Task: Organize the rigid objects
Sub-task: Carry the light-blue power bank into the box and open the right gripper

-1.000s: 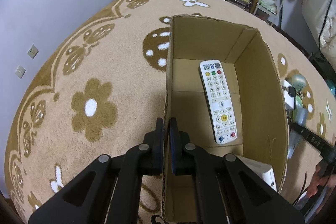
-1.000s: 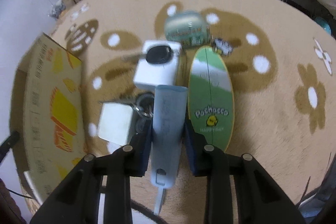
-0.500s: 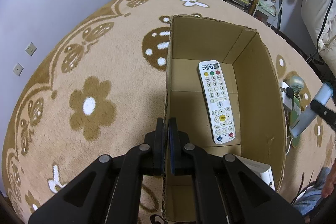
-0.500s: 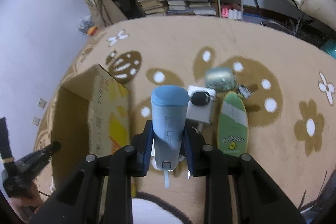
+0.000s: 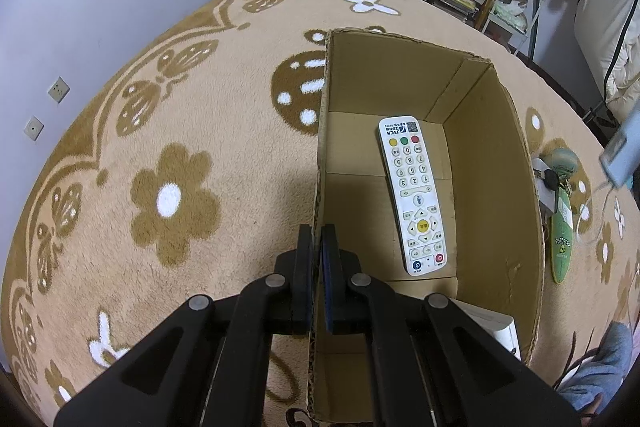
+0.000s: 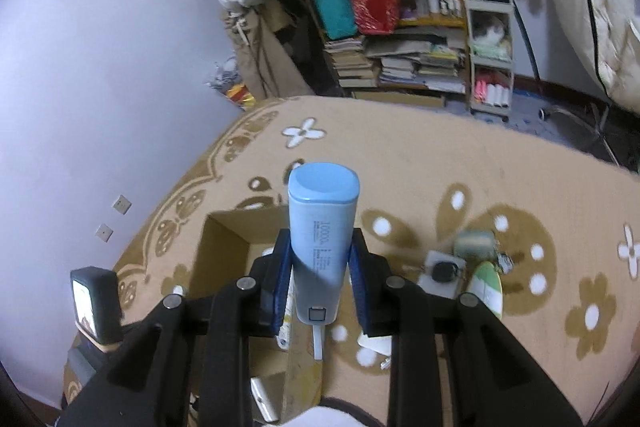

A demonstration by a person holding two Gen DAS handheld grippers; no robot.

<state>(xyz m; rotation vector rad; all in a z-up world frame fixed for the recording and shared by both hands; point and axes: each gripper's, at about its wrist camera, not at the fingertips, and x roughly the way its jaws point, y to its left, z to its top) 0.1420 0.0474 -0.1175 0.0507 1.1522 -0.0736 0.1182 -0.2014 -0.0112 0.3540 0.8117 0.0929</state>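
Right gripper (image 6: 320, 281) grasps a pale blue power bank (image 6: 322, 227) across its lower body, raised above the rug, with the cardboard box (image 6: 224, 239) just below and to its left. A short white cable hangs from its near end.

Left gripper (image 5: 318, 267) is clenched on the box's left wall (image 5: 322, 163), pinning it steady. Inside, a white remote (image 5: 414, 193) lies along the floor right of centre; a white item (image 5: 496, 327) sits in the near right corner.

Doing the step well, as I judge it:
- Carry the power bank clear over the box's right wall before lowering.
- Aim for the bare floor left of the remote; the strip is narrow, so align it lengthwise.
- Mind the cable on the rim.
- Keep the left grip firm until release.

Key fob (image 6: 446, 271) and green board (image 6: 490, 291) wait on the rug to the right.
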